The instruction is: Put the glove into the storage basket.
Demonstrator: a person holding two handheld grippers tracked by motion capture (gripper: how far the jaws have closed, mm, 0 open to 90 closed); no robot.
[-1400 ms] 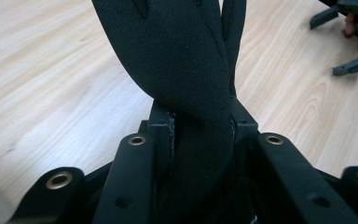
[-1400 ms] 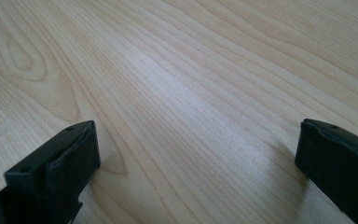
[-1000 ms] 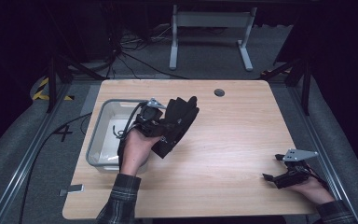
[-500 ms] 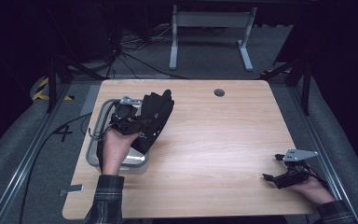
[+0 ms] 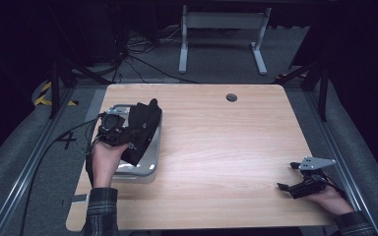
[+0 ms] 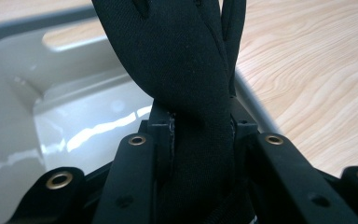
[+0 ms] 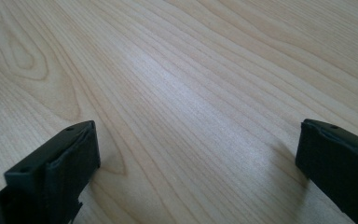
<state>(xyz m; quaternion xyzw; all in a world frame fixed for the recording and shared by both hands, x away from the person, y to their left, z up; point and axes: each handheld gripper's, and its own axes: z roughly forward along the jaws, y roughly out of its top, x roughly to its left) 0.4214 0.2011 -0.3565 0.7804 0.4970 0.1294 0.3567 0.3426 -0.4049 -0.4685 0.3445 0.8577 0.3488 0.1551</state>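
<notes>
- Left gripper (image 6: 200, 126) clamped on limp black fabric glove (image 6: 177, 60), hanging right above shallow grey metal tray (image 5: 145, 169), long axis pointing away.
- Right gripper (image 7: 196, 154) wide open, holding nothing, resting well apart on pale wooden table (image 5: 236, 147).

- A lab or test room with dark walls.
- Bare wooden surface (image 5: 216, 147) on grey carpet.
- Loose cables (image 5: 142, 61) and metal frame rails (image 5: 24, 172) around it.

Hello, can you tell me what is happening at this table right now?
A person works with two hand-held grippers. The left gripper is shut on a black fabric glove and holds it over the shallow grey metal tray at the left edge of the light wooden table. The right gripper rests open near the table's right front corner, holding nothing.
</notes>
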